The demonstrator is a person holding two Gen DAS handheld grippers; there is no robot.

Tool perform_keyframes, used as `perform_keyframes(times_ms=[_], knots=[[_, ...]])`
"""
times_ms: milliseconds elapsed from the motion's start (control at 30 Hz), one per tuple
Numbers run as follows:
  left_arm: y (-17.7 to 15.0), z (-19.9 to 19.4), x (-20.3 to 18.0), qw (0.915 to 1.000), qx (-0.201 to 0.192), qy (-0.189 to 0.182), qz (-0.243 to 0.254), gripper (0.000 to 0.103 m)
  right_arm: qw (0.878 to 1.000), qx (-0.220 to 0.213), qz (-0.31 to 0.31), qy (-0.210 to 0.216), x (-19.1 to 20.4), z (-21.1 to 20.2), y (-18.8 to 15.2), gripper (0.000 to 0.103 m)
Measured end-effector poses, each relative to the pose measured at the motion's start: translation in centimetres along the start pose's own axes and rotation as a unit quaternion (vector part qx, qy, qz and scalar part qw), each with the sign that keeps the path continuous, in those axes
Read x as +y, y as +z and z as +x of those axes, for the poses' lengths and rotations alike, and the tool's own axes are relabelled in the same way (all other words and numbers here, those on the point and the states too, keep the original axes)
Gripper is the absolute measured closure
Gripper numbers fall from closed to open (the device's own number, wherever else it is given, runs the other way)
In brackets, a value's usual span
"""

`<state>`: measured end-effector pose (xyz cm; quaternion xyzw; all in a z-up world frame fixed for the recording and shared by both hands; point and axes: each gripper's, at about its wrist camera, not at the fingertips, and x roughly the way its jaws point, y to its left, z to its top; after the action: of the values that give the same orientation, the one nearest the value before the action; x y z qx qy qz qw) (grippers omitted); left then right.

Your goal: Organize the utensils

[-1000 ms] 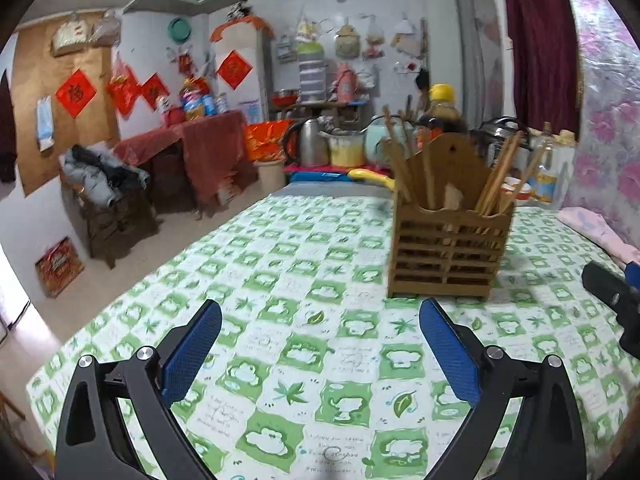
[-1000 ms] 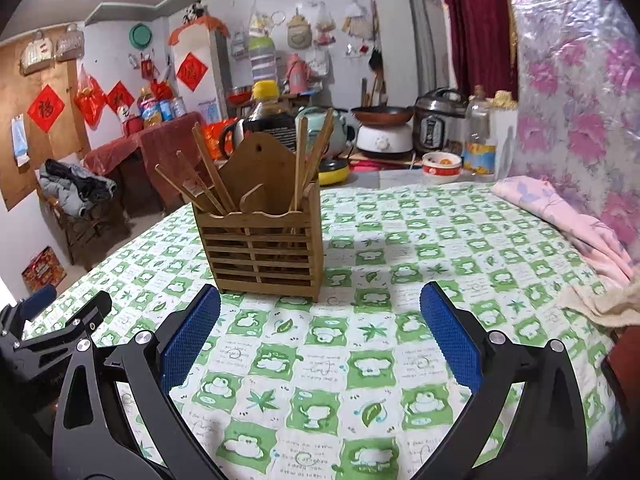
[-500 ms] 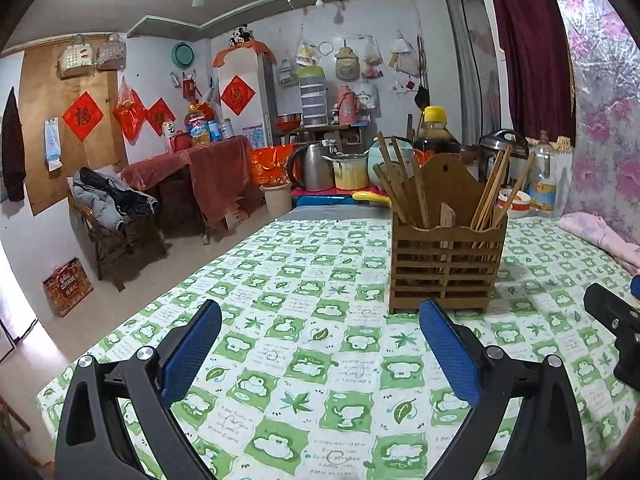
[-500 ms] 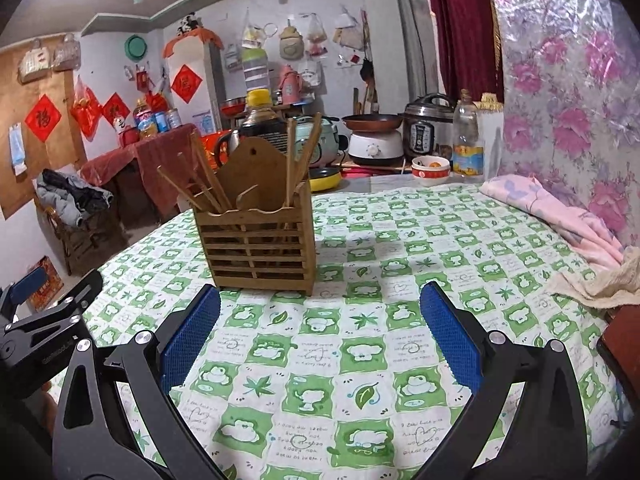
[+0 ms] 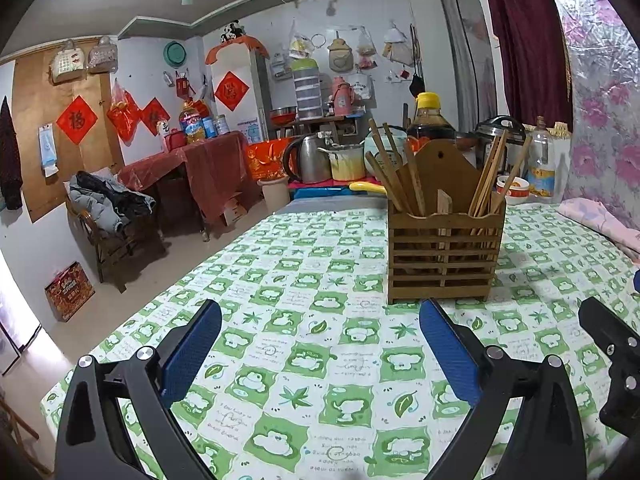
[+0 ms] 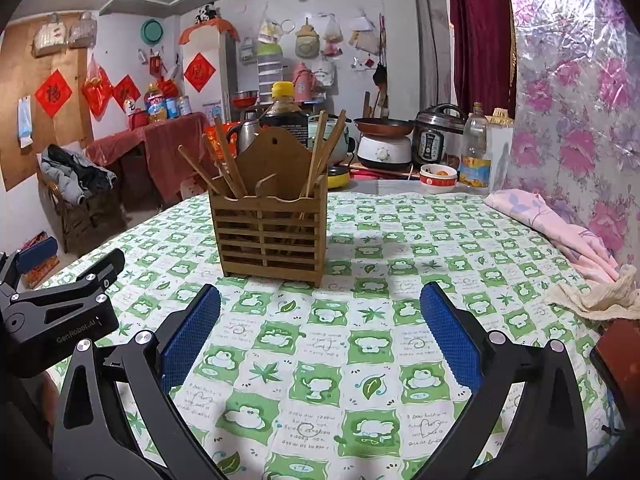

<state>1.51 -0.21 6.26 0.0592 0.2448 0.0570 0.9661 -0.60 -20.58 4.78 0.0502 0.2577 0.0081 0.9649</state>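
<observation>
- The wooden caddy (image 6: 272, 228) is a slatted box of honey-brown bamboo, with horizontal bars on its front, a scalloped top rim and a tall peaked back board with a small hanging hole.
- It stands upright on the counter (image 6: 360, 344), towards the middle, well ahead of both tools.
- A divider splits it into two compartments; chopsticks (image 6: 226, 164) fan out of the left one and a second bunch (image 6: 326, 148) leans out of the right one, all thin, plain brown sticks.
- From the left wrist view the same caddy (image 5: 444, 252) sits right of centre, its chopsticks (image 5: 394, 168) splayed at both ends.
- The counter wears a smooth cloth printed in green and white squares with frogs, leaves and small script.
- The right tool (image 6: 320, 328) is spread wide with nothing between its fingers; its pads (image 6: 450, 336) are blue and finely ribbed, on black metal arms with silver screws.
- The left tool (image 5: 320, 344) is likewise wide and empty, just above the cloth.
- A crumpled pink cloth (image 6: 560, 228) lies along the counter's right edge, with a beige rag (image 6: 600, 296) beside it.
- Behind the caddy stands a dark bottle (image 6: 286, 112) with a yellow cap.
</observation>
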Motion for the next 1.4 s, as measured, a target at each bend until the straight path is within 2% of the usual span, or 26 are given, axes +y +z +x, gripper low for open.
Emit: perform_keyframes(times_ms=[233,633,1033,1400], knots=[[-0.2,-0.3,0.0,1.0000,-0.008,-0.001,0.002,0.006,1.000,-0.001,0.000,0.000,0.0,0.0,0.0,0.006],[-0.2,-0.4,0.3,0.9999,0.002,-0.015,-0.008,0.006,1.000,-0.002,0.000,0.000,0.0,-0.1,-0.1,0.006],[-0.4,-0.9,-0.1,0.9997,-0.007,-0.020,0.009,0.006,1.000,-0.003,0.001,0.000,0.0,-0.2,0.0,0.006],[-0.3,-1.1,-0.2,0.9992,-0.006,-0.039,0.004,0.006,1.000,-0.005,0.008,-0.003,-0.3,-0.4,0.2,0.006]])
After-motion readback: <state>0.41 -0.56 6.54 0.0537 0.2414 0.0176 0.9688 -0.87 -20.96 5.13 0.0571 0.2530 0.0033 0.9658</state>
